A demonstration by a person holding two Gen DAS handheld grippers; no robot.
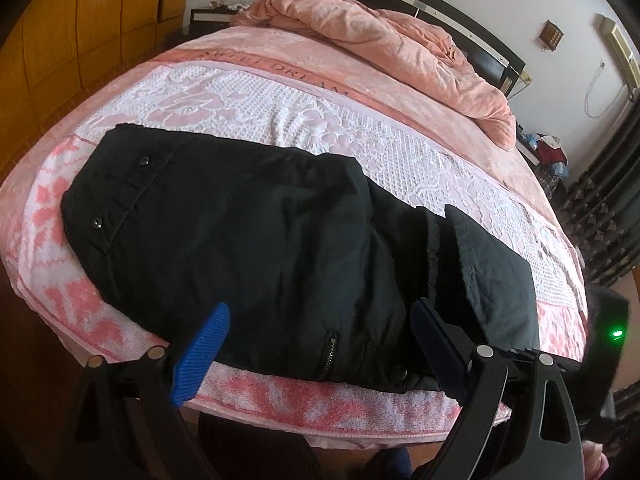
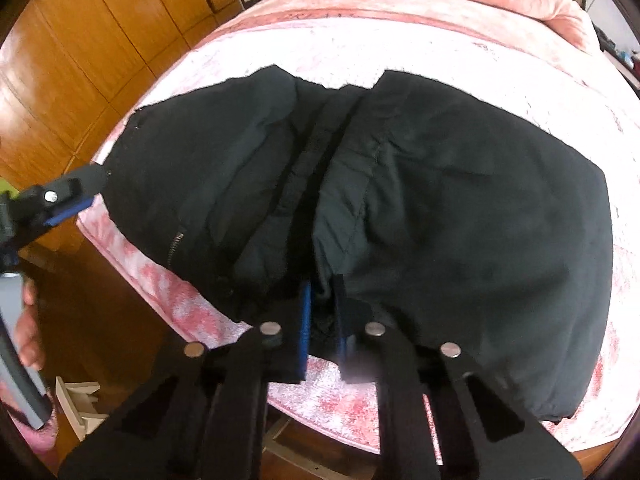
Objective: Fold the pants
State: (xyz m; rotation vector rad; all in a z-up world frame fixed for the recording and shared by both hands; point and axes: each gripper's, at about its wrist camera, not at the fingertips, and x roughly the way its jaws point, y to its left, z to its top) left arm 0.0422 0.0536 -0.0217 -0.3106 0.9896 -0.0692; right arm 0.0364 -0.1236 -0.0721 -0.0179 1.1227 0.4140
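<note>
One pants (image 1: 260, 216), two grippers (image 1: 316, 344).

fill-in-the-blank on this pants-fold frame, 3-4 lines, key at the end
1. The pants on the bed are ____ in colour.
2. The left gripper has its jaws ____.
3. The right gripper is shut on the near edge of the ____.
4. The crumpled comforter at the head of the bed is ____.

Missing words: black; open; pants; pink

Rumpled pink quilt (image 1: 400, 52) on patterned bedspread (image 1: 248, 92); wooden wardrobe (image 1: 80, 32) beside.
</note>
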